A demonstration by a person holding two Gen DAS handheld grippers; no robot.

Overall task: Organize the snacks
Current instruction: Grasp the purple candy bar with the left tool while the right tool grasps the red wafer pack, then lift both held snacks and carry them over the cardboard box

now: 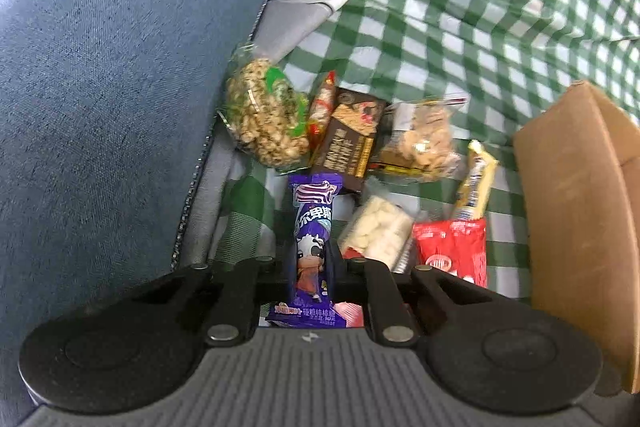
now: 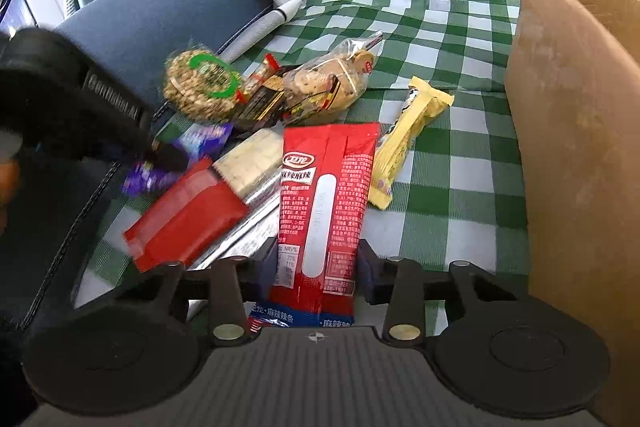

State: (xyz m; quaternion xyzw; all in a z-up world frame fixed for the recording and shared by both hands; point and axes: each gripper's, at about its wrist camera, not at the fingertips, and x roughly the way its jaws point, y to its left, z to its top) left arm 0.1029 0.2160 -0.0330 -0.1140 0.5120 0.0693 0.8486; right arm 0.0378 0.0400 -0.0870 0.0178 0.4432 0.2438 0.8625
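The purple lollipop packet (image 1: 314,247) is clamped by the left gripper (image 1: 312,263); its lower end is cut off. The red spicy-strip packet (image 2: 324,203) on the checked cloth (image 2: 460,187) is pinched by the right gripper (image 2: 316,267), its bottom hidden.

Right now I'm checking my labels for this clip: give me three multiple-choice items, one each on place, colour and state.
1. Where is the cardboard box relative to the snack pile?
A. right
B. left
C. beneath

2. What colour is the wrapper in the left claw?
A. yellow
B. purple
C. red

3. The right claw is
A. empty
B. out of view
C. around the tall red packet

Answers: 1 A, the box fills the right edge; 2 B, the purple lollipop wrapper is pinched there; 3 C, its fingers flank that packet.
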